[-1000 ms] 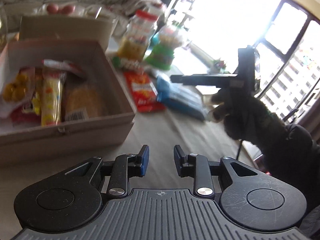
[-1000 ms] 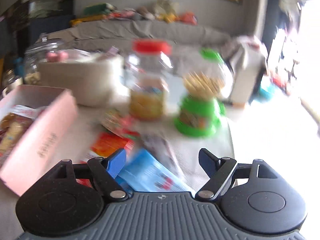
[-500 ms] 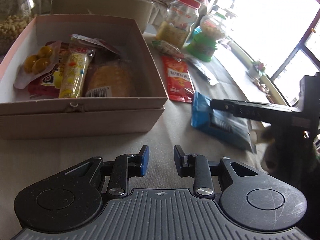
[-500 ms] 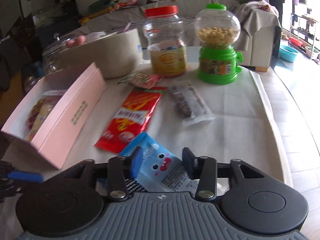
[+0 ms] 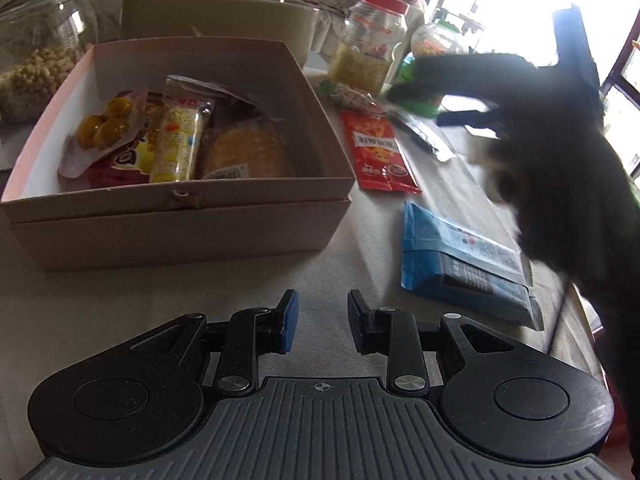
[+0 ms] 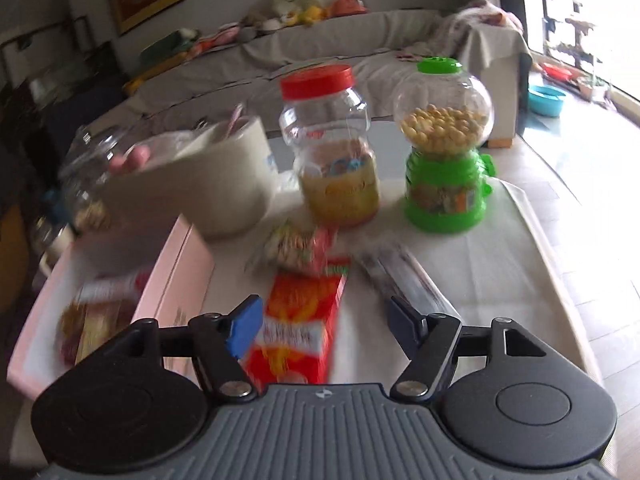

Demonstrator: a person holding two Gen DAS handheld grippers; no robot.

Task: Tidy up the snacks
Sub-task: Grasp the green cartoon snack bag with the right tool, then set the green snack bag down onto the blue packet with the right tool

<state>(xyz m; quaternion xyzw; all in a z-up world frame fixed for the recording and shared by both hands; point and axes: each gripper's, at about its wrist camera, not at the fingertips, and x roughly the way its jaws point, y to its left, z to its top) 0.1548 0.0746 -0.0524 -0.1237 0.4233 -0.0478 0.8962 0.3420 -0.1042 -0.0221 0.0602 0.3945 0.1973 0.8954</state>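
Note:
An open pink cardboard box (image 5: 240, 204) holds several snack packs; it also shows at the left of the right wrist view (image 6: 176, 280). A red snack packet (image 5: 376, 152) lies right of the box, and in the right wrist view (image 6: 304, 320) it lies below my open, empty right gripper (image 6: 324, 326). A blue snack pack (image 5: 460, 264) lies on the cloth nearer the front. A dark clear-wrapped snack (image 6: 404, 276) and a small mixed-candy pack (image 6: 296, 248) lie beyond. My left gripper (image 5: 319, 322) is slightly open and empty above bare cloth. The right gripper (image 5: 460, 92) appears blurred above the packets.
A red-lidded plastic jar (image 6: 328, 148) and a green candy dispenser (image 6: 444, 148) stand at the back. A beige round tub (image 6: 188, 184) and a glass jar of nuts (image 5: 36, 48) stand behind the box. The table's right edge (image 6: 560, 280) drops to the floor.
The right gripper has opened wide and moved forward from over the blue pack to over the red packet. The left gripper has held its slight opening and shifted a little.

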